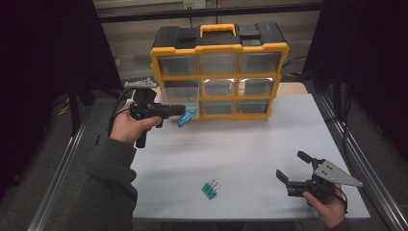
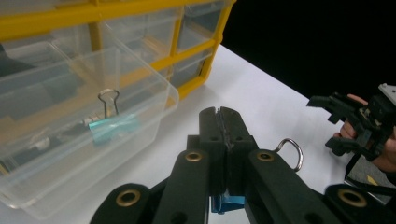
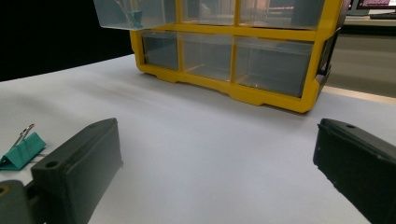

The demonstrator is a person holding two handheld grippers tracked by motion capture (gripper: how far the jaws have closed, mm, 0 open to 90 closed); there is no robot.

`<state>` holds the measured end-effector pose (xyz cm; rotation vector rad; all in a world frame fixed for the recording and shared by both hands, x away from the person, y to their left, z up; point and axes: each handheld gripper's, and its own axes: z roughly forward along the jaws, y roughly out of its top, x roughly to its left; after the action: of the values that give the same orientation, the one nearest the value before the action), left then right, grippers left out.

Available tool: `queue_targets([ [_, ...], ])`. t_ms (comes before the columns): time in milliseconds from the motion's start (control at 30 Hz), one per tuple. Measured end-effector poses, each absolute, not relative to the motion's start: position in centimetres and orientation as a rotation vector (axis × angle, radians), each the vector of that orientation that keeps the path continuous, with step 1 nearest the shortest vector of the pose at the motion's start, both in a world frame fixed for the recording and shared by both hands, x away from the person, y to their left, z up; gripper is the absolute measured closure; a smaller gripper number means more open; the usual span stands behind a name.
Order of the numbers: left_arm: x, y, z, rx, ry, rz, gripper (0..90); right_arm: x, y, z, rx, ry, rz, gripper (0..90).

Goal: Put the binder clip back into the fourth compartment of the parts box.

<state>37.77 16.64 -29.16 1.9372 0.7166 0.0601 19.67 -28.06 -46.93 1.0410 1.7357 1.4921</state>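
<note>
A yellow and black drawer cabinet with clear drawers stands at the far edge of the white table, at 12 o'clock in the high view. Its middle-left drawer is pulled out; in the left gripper view a teal binder clip lies inside it, wire handle upright.

The left gripper, held in the left hand at 10 o'clock, sits just in front of the open drawer. Its jaws are pressed together on a blue binder clip; the left gripper view shows the blue body below the jaws and a wire loop beside them.

The right gripper, in the right hand at 4 o'clock, sits low over the near right corner. Its jaws are spread wide with nothing between them.

Two more teal binder clips lie together on the table at 6 o'clock, well apart from both grippers; the right gripper view shows one at its left edge.

Nothing stands between the right gripper and the cabinet. The table surface is matt white and bare elsewhere. Metal rails run along both sides; dark curtains close off the room left and right, and a pale wall lies behind the cabinet.
</note>
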Motion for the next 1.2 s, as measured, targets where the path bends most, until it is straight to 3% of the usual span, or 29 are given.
queue_targets([
  [833,41.7,16.1,-25.8,1.943,0.768,0.149,89.3,19.7,-28.1,-46.9,1.038,1.734,1.498,0.5],
  [1200,43.8,15.8,-26.6,1.938,0.825,0.211,89.3,19.7,-28.1,-47.0,1.033,1.737,1.498,0.5],
])
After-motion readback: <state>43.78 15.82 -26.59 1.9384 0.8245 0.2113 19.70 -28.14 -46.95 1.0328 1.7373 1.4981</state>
